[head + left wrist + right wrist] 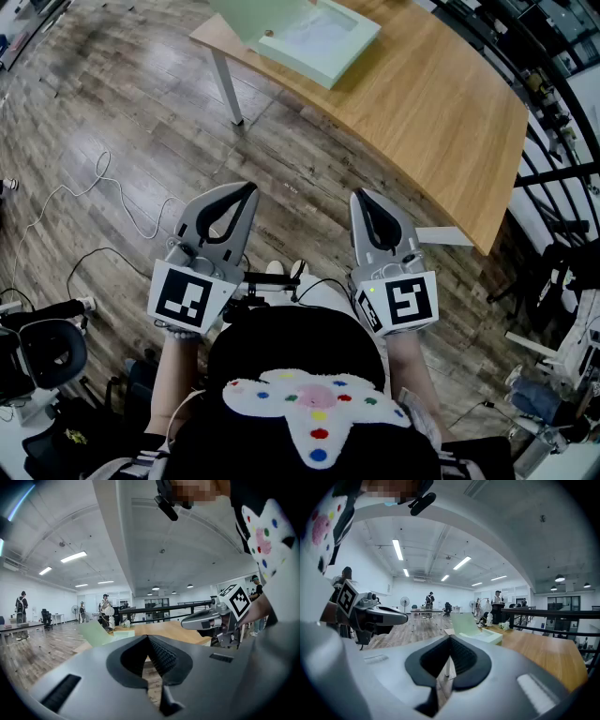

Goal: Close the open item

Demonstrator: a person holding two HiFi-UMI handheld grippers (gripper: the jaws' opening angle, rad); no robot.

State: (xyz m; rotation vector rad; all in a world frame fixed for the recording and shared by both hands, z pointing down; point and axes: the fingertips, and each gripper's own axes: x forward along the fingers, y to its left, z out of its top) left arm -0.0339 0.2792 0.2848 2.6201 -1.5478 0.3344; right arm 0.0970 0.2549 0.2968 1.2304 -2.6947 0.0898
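A pale green box lies open on the far end of a wooden table, its lid standing up at the left side. Both gripper views show it well ahead: the box with raised lid, and the box with lid. My left gripper and right gripper are held side by side over the floor, well short of the table. Both are shut with nothing between the jaws. Each gripper view shows the other gripper alongside: the right gripper and the left gripper.
The table's white leg stands between me and the box. Cables trail over the wood floor at the left. A black railing runs along the table's far right side. Equipment sits at my lower left. People stand in the distant room.
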